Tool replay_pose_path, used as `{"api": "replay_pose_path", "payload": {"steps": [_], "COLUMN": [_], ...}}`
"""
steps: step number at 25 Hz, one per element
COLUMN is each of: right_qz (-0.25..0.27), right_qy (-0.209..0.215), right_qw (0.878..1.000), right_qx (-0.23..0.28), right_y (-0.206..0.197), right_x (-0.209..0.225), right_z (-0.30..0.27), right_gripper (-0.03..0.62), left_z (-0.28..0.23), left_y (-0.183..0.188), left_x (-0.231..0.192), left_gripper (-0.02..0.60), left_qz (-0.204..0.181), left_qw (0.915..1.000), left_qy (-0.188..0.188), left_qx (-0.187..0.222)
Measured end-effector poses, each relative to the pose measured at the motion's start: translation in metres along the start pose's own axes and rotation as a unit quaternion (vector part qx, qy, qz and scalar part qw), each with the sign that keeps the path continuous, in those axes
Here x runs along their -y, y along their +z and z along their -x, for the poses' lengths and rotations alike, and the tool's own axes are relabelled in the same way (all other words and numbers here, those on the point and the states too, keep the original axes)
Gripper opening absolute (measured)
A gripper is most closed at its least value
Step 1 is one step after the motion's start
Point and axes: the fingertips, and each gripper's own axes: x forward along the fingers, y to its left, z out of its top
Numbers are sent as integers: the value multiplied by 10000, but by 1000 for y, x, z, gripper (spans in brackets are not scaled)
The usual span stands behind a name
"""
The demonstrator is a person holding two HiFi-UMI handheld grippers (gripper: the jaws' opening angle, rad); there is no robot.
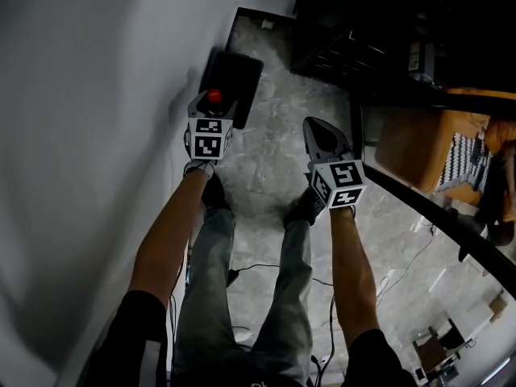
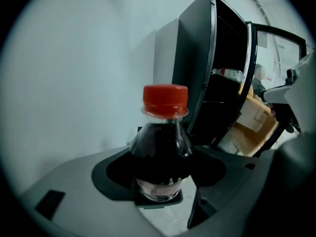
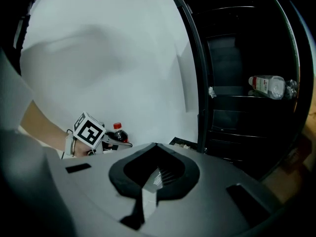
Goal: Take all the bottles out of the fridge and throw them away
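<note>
L gripper clamped on red-capped cola btl, frame ctr | R gripper jaws together, empty | clear btl on fridge shelf, right

dim, cool light overall. the white wall takes soft light, with broad soft shadows across it; the fridge interior is almost black. both gripper views bulge at the edges and fade to black corners. the bottle, near the lens, looks slightly soft.
</note>
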Motion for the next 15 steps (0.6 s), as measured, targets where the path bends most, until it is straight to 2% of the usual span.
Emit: {"api": "replay_pose_path", "payload": {"steps": [4, 8, 12, 15], "right_qz": [-36, -96, -190, -258], "right_qy": [-43, -79, -99, -125], "right_qw": [10000, 9999, 9996, 9993], "right_qx": [-43, -59, -199, -229], "right_y": [-7, -14, -27, -32], "right_x": [1, 3, 4, 3], "right_z": [3, 6, 9, 11], "right_gripper": [8, 8, 8, 8], "left_z": [-8, -19, -23, -20], "left_y": [-13, -28, -21, -20], "left_x": [-1, 3, 1, 3], "left_gripper": [307, 307, 257, 231], "left_qz": [102, 42, 110, 97], "left_qw": [9998, 9993, 9999, 9999], "left_qy": [-84, -101, 49, 37], "left_qx": [-160, -366, -98, -72]}}
